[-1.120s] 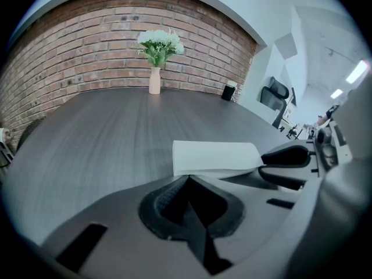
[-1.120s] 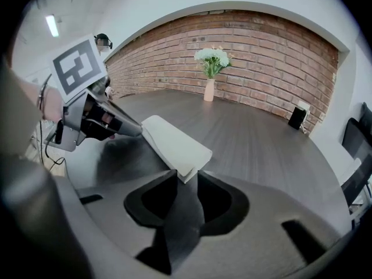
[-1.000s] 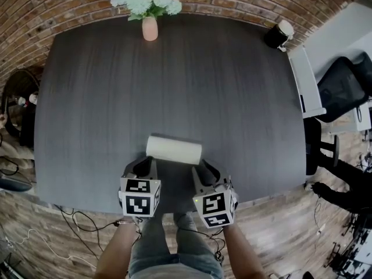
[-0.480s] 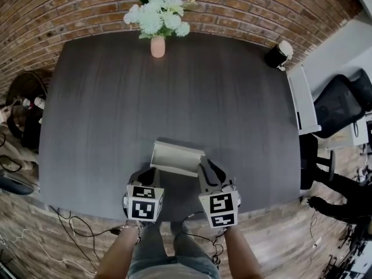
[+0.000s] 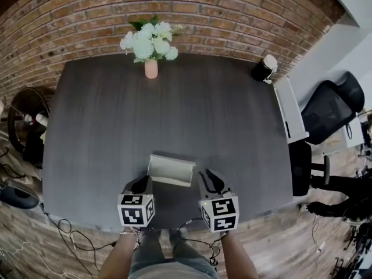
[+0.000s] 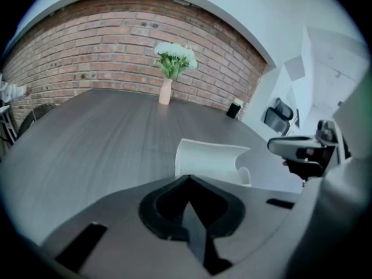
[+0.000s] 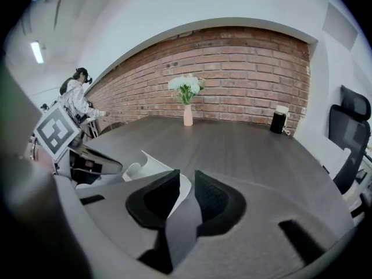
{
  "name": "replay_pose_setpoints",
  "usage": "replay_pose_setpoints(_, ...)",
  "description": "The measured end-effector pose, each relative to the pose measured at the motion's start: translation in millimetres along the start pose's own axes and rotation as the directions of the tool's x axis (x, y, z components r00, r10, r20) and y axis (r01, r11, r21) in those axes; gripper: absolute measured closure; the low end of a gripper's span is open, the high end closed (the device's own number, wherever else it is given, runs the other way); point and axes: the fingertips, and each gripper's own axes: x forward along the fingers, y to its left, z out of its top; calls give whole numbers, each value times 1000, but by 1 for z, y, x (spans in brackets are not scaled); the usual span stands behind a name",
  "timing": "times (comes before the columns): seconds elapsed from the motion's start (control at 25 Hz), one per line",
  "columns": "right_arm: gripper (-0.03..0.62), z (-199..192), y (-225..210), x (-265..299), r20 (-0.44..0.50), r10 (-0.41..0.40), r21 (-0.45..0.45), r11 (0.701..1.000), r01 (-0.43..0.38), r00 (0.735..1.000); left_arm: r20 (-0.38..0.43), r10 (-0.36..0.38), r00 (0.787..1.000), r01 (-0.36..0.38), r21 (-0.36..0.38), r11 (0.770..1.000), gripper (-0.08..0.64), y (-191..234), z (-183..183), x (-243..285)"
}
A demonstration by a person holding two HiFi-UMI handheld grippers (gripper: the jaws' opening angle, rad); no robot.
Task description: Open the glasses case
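Observation:
The white glasses case (image 5: 170,169) lies open near the front edge of the dark table (image 5: 174,109), its lid standing up. My left gripper (image 5: 142,183) hovers just in front of the case's left end, and in the left gripper view its jaws (image 6: 187,179) meet with nothing between them; the case (image 6: 209,161) is just beyond them. My right gripper (image 5: 210,178) is off the case's right end. Its jaws (image 7: 186,182) have just been closing; a gap still shows and nothing is in it. The case (image 7: 148,167) lies beyond and left of them.
A pink vase of white flowers (image 5: 150,68) stands at the table's far edge and a black-and-white cup (image 5: 264,67) at the far right corner. A white side desk (image 5: 289,112) and a black office chair (image 5: 328,109) stand to the right. A person (image 7: 75,95) stands far left.
The case was shut a second ago and now lies open with its lid up. Both grippers have lifted and drawn back from it towards the table's front edge.

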Motion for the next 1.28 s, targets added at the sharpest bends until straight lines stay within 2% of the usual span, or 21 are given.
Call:
replay_pose_setpoints(0.16, 552, 19, -17, -18, 59, -58, 50, 997, 55, 997, 124, 10, 992, -12, 14, 1000, 565, -2, 41, -23)
replay_pose_setpoints(0.28, 574, 39, -27, -33, 122, -69, 111, 992, 56, 990, 229, 26, 973, -30, 16, 999, 565, -1, 78, -46)
replay_pose_setpoints(0.44, 588, 61, -42, -58, 196, -97, 161, 985, 65, 976, 358, 31, 933, -45, 30, 999, 565, -5, 121, -81)
replay_pose_setpoints(0.64, 588, 85, -56, -89, 290, -138, 201, 976, 80, 947, 485, 35, 874, -64, 45, 997, 565, -4, 158, -120)
replay_pose_setpoints(0.76, 589, 91, -65, -100, 310, -175, 222, 969, 107, 935, 521, 40, 853, -70, 39, 997, 565, -3, 171, -133)
replay_pose_setpoints(0.88, 589, 94, -70, -103, 313, -193, 244, 963, 118, 930, 535, 38, 844, -74, 45, 996, 565, -4, 180, -140)
replay_pose_setpoints(1.0, 589, 97, -62, -105, 318, -174, 244, 965, 97, 932, 537, 38, 842, -74, 46, 996, 565, -3, 181, -145)
replay_pose_setpoints(1.28, 591, 100, -50, -115, 318, -175, 188, 975, 119, 932, 525, 48, 850, -70, 22, 997, 565, 2, 170, -149)
